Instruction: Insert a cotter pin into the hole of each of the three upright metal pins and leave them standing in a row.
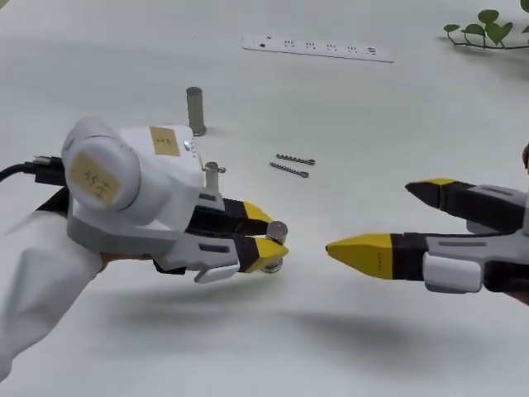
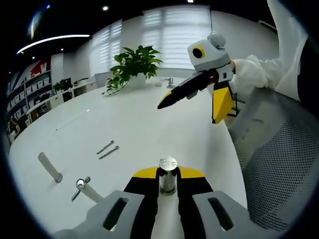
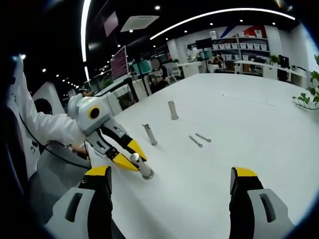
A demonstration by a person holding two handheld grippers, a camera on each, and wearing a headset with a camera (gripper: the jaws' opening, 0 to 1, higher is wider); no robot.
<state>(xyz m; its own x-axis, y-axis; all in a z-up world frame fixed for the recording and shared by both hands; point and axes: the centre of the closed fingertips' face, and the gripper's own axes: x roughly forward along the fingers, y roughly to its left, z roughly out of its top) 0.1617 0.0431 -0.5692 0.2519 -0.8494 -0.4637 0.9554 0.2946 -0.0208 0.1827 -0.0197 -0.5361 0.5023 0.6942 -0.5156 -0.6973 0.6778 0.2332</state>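
Looking down on a white table, with a power strip along the far edge and a plant at the far right corner. Noting a mesh chair beside the table in the left gripper view.

Finding the far pin upright at the back, well apart from the rest. Finding the second pin upright nearer in, just behind the body of the left gripper, lower part hidden by that body in the head view. Seen whole in the right gripper view, and with a thin piece crossing its top in the left gripper view, too small to call a cotter pin for sure.

Spotting two loose cotter pins flat on the table, side by side and nearly parallel, right of the second pin and beyond the gap between the grippers, touching neither.

Gripping the third pin with the left gripper: jaws pressed in on the shaft from both sides, yellow tips at mid-height, round head poking out above, pin upright or close to it. Cannot tell base on the table from base just above it.

Holding the right gripper off to the right, jaws spread wide, pinching nothing, touching nothing, tips turned toward the third pin, the nearer one close to it yet apart.
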